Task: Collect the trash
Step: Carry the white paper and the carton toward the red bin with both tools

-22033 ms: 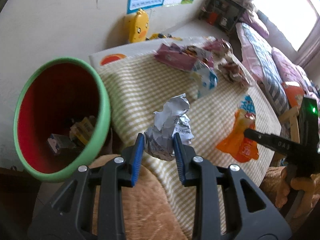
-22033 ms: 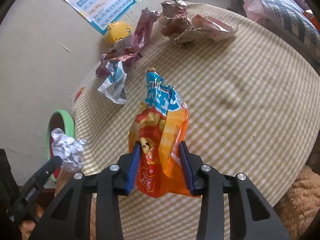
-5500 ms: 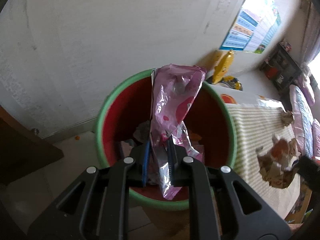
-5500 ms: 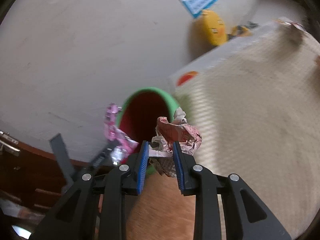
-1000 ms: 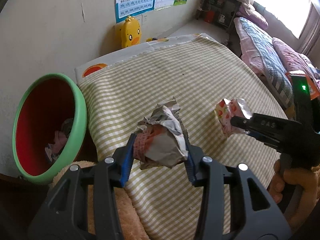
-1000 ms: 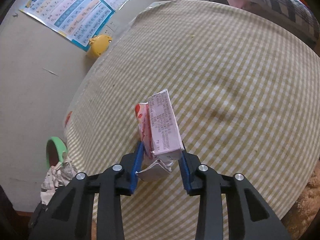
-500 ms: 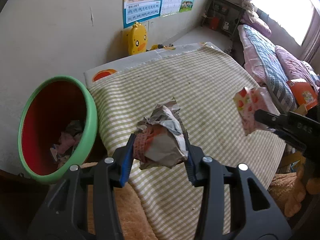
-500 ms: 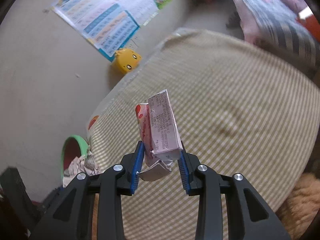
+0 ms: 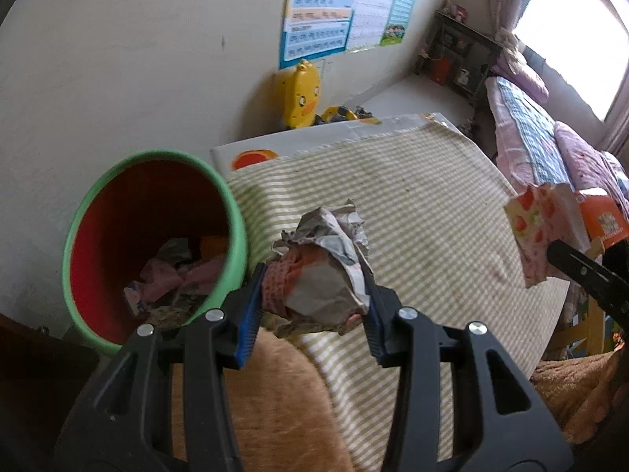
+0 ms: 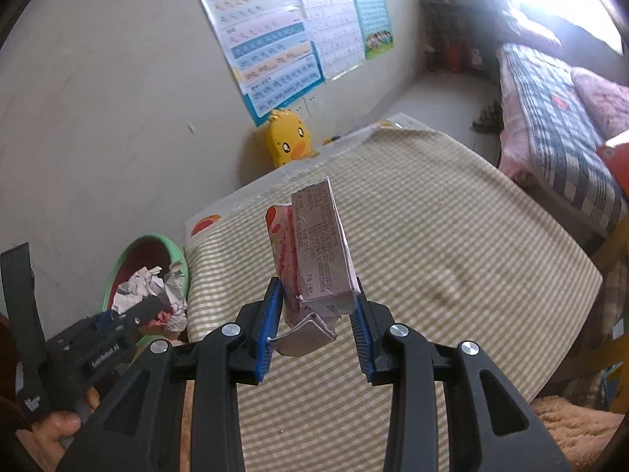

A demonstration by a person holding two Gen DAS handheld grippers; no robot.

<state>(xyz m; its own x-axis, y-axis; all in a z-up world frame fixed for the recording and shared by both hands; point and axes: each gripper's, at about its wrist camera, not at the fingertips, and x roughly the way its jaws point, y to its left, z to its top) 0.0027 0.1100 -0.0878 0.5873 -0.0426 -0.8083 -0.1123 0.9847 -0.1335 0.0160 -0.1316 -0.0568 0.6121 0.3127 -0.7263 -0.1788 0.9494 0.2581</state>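
My left gripper (image 9: 312, 306) is shut on a crumpled grey and red paper wrapper (image 9: 320, 275), held just right of the green bin (image 9: 236, 236). The bin's red inside holds several pieces of trash (image 9: 173, 279). My right gripper (image 10: 316, 314) is shut on a flattened pink strawberry carton (image 10: 318, 259), raised above the checked tablecloth (image 10: 452, 259). In the left wrist view that carton (image 9: 540, 228) hangs at the far right. In the right wrist view the left gripper (image 10: 157, 306) with its crumpled wrapper (image 10: 149, 287) sits over the green bin (image 10: 177, 251) at lower left.
A yellow duck toy (image 9: 300, 94) stands by the wall under posters (image 9: 318, 19). A bed (image 9: 526, 129) with pink pillows lies at the right. An orange fuzzy blanket (image 9: 275, 405) covers the near edge below the table. A hand (image 10: 51, 432) grips the left tool.
Both grippers have risen and drawn back from the table with their trash. The right one rolled, so more wall shows. The bin looms larger on the left.
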